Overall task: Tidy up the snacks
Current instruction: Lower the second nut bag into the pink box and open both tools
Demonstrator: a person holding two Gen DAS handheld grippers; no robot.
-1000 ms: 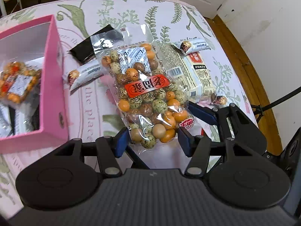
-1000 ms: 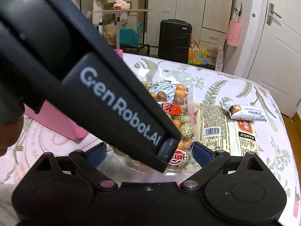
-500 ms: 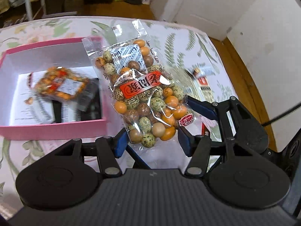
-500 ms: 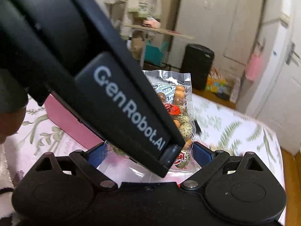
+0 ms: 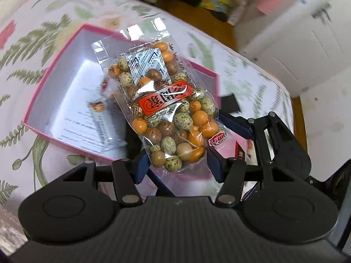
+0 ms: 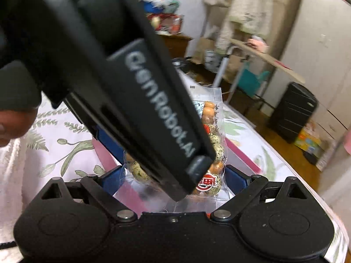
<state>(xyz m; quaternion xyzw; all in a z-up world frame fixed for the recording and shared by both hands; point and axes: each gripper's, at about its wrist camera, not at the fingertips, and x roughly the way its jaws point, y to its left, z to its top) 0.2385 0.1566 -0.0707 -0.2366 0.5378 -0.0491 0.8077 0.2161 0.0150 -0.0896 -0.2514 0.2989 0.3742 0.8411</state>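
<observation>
One snack bag (image 5: 169, 109), two claws gripping, one pink box (image 5: 41, 92).

The bag of nuts (image 5: 166, 107) sits between the fingers of the left gripper (image 5: 175, 164), its lower end down at the fingertips and its upper end reaching out over the box (image 5: 41, 100). The box stands on the desk (image 5: 24, 50), under and to the left of the bag. Inside the box lie a sheet of paper (image 5: 79, 118) and a small packet (image 5: 98, 109) on top of it. In the right wrist view the left gripper's body crosses in front of the bag, and the right gripper (image 6: 173, 179) has its fingers either side of the bag's lower end. A suitcase (image 6: 291, 111) stands on the floor beyond the desk.
</observation>
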